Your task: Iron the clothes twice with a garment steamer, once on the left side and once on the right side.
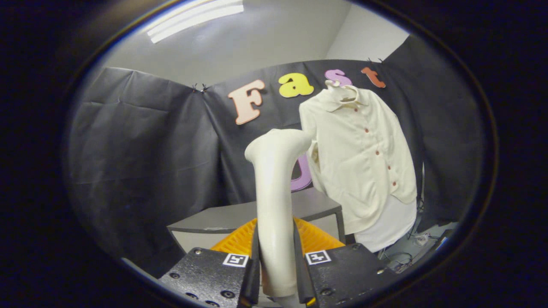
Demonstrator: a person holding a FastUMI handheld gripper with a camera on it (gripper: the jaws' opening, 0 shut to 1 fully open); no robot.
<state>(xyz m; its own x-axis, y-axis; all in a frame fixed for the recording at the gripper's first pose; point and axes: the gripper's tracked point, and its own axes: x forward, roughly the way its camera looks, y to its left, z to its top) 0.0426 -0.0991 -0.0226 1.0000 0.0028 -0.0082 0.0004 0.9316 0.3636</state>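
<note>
While gripper (276, 273) clamps steamer (274, 179) — shirt (364, 158) beyond.

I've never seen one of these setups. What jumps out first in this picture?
A pale garment steamer stands upright, clamped by its handle between the two fingers of the gripper, with its head bent toward a cream shirt. That shirt, with its row of small dark buttons, hangs on a hanger just beyond the steamer against the dark cloth wall. Below, an orange ribbed thing lies by a grey table.
</note>
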